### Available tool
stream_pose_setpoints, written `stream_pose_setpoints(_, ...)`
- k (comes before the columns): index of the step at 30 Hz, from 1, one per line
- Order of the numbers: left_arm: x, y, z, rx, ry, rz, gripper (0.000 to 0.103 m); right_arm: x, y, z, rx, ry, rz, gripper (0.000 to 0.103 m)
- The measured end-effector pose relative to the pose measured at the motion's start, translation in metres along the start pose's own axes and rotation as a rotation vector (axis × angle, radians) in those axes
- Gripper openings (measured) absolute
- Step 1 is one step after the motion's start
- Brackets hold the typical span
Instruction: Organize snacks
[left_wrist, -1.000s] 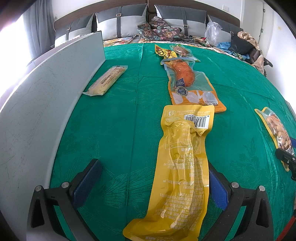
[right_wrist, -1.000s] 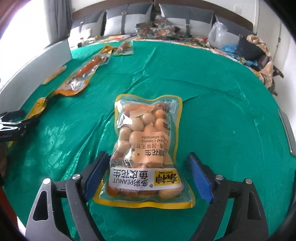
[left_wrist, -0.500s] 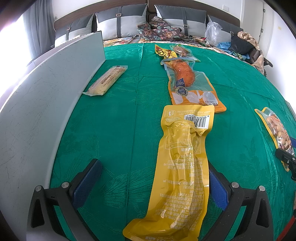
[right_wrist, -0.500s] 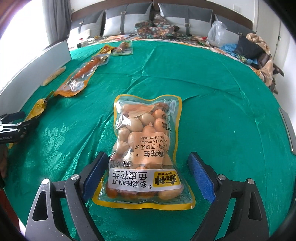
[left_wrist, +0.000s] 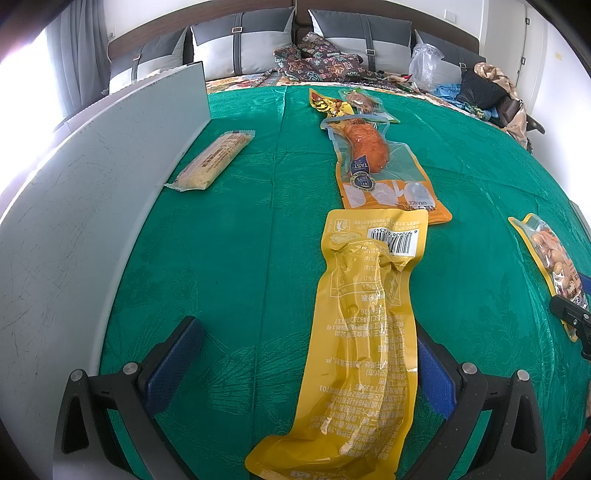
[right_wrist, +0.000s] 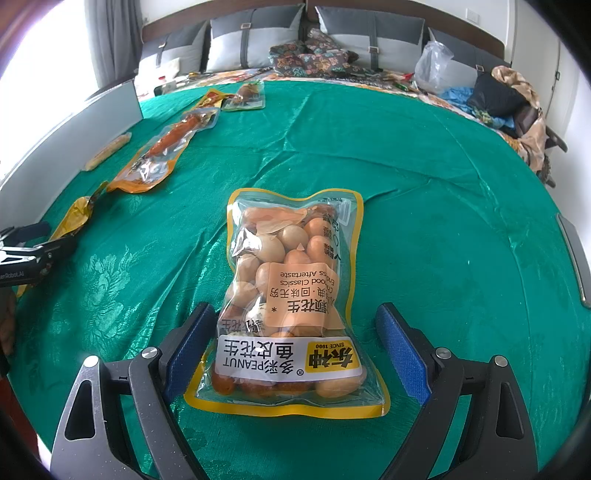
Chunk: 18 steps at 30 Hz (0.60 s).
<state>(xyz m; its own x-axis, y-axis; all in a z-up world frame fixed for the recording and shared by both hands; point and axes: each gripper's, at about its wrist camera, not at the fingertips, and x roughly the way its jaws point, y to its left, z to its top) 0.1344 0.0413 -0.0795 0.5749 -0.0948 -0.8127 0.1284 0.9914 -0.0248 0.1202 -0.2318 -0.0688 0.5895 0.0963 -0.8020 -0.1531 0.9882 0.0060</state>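
Two views, nearly unchanged from half a second ago: no packet shifted in the left view; right tongs eased slightly forward, peanut bag a touch deeper between the pads.

Left tongs (left_wrist: 308, 363) held low over the green damask-patterned tablecloth (left_wrist: 229, 258), spread wide and released, blue ribbed pads (left_wrist: 173, 363) on black plastic arms. Long crinkled yellow foil pouch with a barcode (left_wrist: 364, 332) lying flat between them, close against the right pad, well clear of the left one. Beyond it, in a row: clear-and-orange vacuum pack with a reddish drumstick shape (left_wrist: 373, 162), then small yellow and clear packets (left_wrist: 347, 103) at the far edge. Off to the left, slim pale wrapped bar (left_wrist: 212, 160) just beside the grey upright board (left_wrist: 74, 206).

Right tongs (right_wrist: 291, 350) likewise low and level, gaping, gripping nothing. Glossy clear bag of coated peanuts with a yellow border (right_wrist: 295, 306) flat on the table between the pads, near end level with them, left pad (right_wrist: 190, 345) right beside or touching its edge, right pad apart.
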Motion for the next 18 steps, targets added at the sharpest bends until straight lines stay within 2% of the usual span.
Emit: stream_pose_setpoints(18, 0.0001, -0.0002, 0.0, 0.0, 0.0, 0.0, 0.103, 0.0001, 0.0008, -0.0011, -0.001, -0.001, -0.001, 0.091)
